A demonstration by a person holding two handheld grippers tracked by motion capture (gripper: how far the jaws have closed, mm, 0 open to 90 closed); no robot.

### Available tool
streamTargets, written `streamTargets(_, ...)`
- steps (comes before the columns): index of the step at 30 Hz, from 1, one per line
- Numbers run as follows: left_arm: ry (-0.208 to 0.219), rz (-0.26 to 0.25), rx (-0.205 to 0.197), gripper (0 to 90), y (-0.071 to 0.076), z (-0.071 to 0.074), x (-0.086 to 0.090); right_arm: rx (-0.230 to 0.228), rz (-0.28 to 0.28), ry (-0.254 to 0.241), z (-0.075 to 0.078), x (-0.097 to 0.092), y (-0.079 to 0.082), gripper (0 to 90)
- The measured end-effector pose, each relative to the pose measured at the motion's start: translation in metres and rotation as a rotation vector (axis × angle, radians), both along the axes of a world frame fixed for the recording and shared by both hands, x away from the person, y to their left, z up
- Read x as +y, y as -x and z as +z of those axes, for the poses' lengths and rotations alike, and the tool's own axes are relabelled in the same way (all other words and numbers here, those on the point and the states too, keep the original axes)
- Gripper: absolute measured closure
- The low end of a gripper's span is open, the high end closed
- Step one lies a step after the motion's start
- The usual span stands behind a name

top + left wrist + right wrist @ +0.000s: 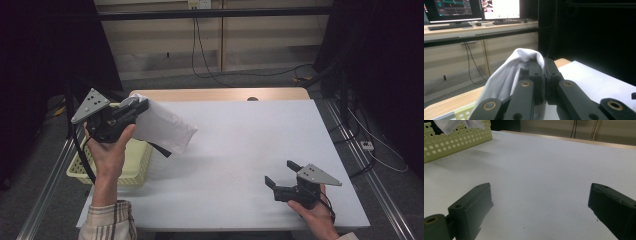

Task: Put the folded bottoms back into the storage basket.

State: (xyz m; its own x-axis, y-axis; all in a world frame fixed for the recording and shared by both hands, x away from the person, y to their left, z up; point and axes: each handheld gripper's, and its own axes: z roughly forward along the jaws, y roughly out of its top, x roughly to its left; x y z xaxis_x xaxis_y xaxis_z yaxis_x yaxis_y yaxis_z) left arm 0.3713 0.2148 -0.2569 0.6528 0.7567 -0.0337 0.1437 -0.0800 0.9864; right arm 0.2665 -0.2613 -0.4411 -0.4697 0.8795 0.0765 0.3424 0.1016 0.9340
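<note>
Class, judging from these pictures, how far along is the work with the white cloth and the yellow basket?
Done: the left gripper has its jaws shut on the white cloth, held above the yellow basket. In hand: the cloth hangs over the table. Left: laying it down; the open right gripper waits.

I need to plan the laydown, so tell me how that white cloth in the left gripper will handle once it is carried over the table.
The white cloth is probably floppy: it drapes and folds around the left gripper. It seems light, since a pinch at one edge holds it clear of the yellow basket. It will likely crumple on the table rather than lie flat.
</note>
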Motion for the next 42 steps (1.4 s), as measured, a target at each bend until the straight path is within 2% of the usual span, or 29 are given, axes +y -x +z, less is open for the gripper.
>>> streamTargets(12,0.039,0.030,-0.057,86.9,0.016,0.016,0.023,-0.001,0.000,-0.001,0.000,-0.001,0.000,5.3)
streamTargets(22,0.076,0.053,-0.087,86.9,0.026,0.025,0.037,-0.001,0.000,-0.001,0.000,-0.001,0.001,5.3)
streamTargets(24,0.072,0.062,-0.090,86.9,0.027,0.025,0.041,-0.001,0.001,-0.001,0.000,-0.001,0.001,5.3)
streamTargets(32,0.112,0.094,-0.095,86.9,0.030,0.027,0.057,-0.001,0.000,-0.002,0.000,0.000,0.001,5.3)
streamTargets(34,0.110,0.103,-0.095,86.9,0.031,0.027,0.062,-0.001,0.000,-0.002,0.000,0.000,0.001,5.3)
streamTargets(42,0.143,0.131,-0.072,86.9,0.029,0.024,0.080,-0.002,0.001,0.000,0.000,0.000,0.001,5.3)
